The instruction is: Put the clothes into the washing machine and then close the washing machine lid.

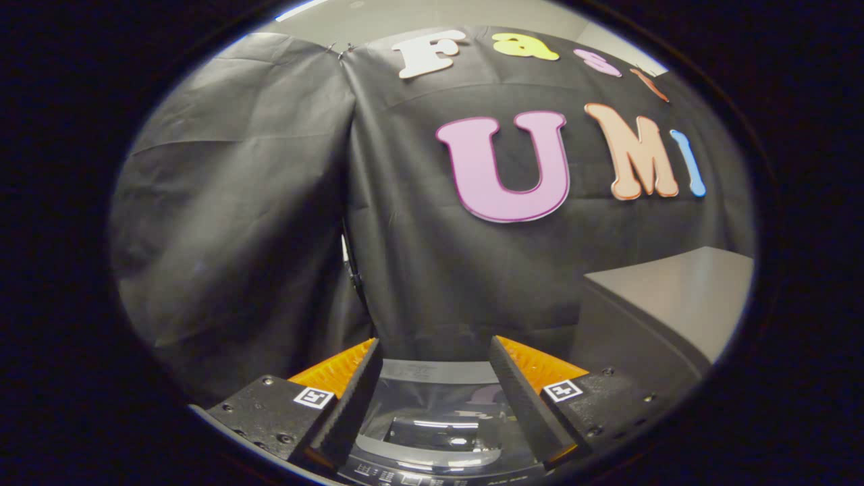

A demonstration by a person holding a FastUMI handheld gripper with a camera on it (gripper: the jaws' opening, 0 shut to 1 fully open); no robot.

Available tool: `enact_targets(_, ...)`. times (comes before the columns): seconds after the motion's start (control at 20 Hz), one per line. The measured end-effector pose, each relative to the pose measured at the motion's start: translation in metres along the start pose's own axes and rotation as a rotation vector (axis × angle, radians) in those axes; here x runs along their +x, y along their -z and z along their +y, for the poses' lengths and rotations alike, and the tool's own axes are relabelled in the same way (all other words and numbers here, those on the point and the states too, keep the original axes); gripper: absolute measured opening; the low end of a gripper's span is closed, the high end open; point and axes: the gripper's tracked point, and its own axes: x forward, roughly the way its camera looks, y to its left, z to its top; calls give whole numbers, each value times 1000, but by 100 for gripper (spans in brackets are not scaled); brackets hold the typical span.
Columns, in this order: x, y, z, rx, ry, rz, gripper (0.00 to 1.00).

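A: Gripper view first: the gripper [435,378] sits low centre with its fingers spread wide and nothing pinched between them.

B: Where is the washer?

A: Right under and between the fingers, at the bottom of the frame. I read the glossy pane there as the washer lid [442,418], lying shut or nearly so, with a control strip at its near edge. No clothes are visible here.

B: So what could go wrong?

A: If the lid isn't fully down, a push from spread fingers may skid on that slick glass. The reflections also make it hard to judge whether it's seated.

B: And the room?

A: Black cloth wall [270,223] fills the middle and left. A grey box [675,297] stands at the lower right, close enough that a sideways swing could clip it.
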Motion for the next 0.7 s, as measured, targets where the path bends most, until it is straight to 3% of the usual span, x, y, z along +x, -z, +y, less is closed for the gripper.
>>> enact_targets(0.35,-92,-51,-56,-39,66,-145,97)
enact_targets(0.7,-207,-66,-110,-29,122,-246,97)
